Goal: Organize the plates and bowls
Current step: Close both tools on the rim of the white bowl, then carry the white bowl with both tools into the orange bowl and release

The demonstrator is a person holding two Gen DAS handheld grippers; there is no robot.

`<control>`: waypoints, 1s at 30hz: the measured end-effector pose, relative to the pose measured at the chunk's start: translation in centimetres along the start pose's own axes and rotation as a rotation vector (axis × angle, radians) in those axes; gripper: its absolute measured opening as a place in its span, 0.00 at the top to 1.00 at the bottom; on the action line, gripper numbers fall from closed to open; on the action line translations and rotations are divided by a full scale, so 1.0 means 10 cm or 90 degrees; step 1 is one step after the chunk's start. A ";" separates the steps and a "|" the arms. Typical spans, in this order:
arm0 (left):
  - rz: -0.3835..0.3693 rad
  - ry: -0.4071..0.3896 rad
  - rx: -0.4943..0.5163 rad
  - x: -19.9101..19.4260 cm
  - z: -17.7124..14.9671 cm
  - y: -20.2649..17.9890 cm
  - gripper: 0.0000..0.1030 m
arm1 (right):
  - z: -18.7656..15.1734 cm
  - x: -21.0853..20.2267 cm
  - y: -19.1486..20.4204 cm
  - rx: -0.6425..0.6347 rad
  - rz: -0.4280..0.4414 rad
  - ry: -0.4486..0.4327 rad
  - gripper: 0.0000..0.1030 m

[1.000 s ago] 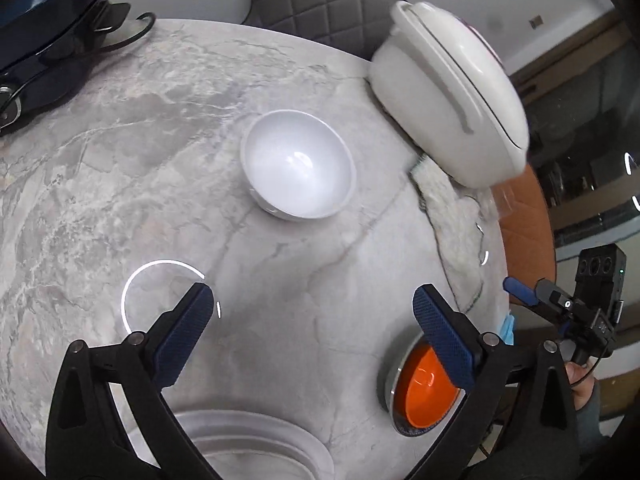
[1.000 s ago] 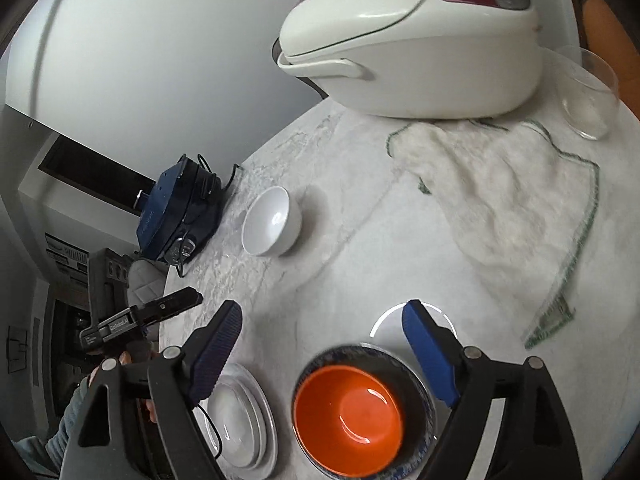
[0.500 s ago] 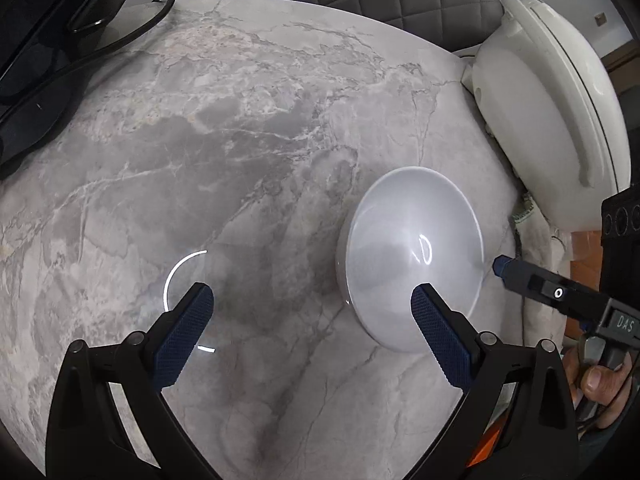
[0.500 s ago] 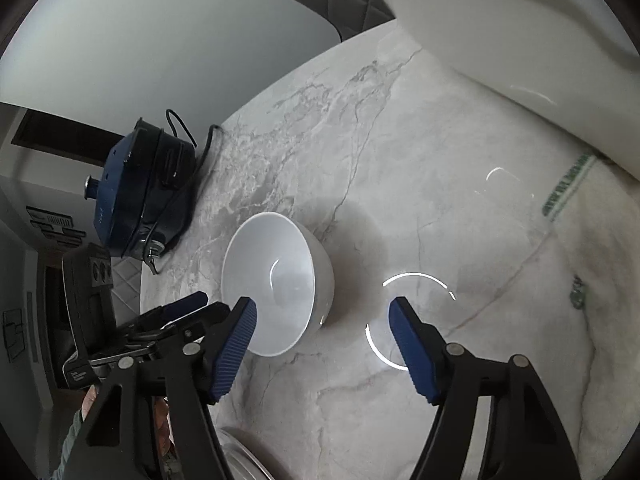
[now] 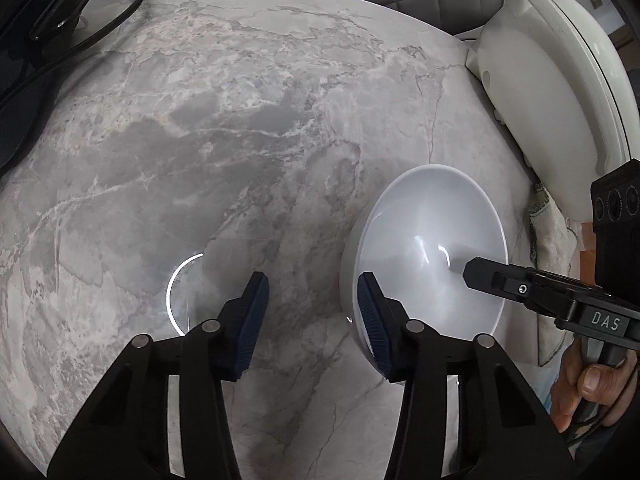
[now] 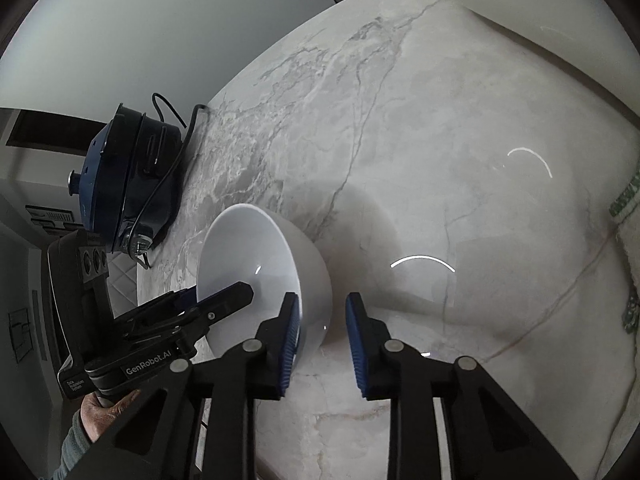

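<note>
Between both closing jaws, bowl point(image 6: 256, 264) rim

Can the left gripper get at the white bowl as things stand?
Probably yes: the left gripper straddles the white bowl's rim, one finger inside, one outside, jaws closing. The right gripper is closing around the opposite rim, clear of it.

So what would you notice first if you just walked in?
The white bowl on the marble table, with both grippers closing on its rim: the left gripper from one side, the right gripper from the other. Then the big white cooker at the table's edge.
</note>
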State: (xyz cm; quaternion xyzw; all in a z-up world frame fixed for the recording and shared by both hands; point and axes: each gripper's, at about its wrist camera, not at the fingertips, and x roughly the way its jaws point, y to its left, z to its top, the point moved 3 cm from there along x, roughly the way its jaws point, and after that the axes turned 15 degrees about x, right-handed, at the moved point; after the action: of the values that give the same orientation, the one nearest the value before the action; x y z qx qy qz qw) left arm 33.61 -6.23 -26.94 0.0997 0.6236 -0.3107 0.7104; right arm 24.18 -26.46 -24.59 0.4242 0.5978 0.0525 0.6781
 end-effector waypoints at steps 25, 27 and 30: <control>-0.057 -0.023 0.092 -0.62 -0.47 -1.44 0.84 | -0.75 -1.01 -0.15 -0.006 -0.004 -0.046 0.84; -0.069 -0.023 0.111 -0.68 -0.61 -1.70 0.84 | -0.93 -1.21 -0.25 -0.002 -0.011 -0.056 0.84; -0.081 -0.017 0.141 -0.73 -0.86 -2.05 0.84 | -1.23 -1.49 -0.43 0.013 -0.020 -0.070 0.84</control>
State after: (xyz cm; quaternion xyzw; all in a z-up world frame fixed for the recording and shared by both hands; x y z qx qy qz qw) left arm 14.72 -15.55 -16.75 0.1335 0.5810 -0.4235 0.6821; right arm 7.63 -31.54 -14.99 0.4239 0.5668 0.0128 0.7063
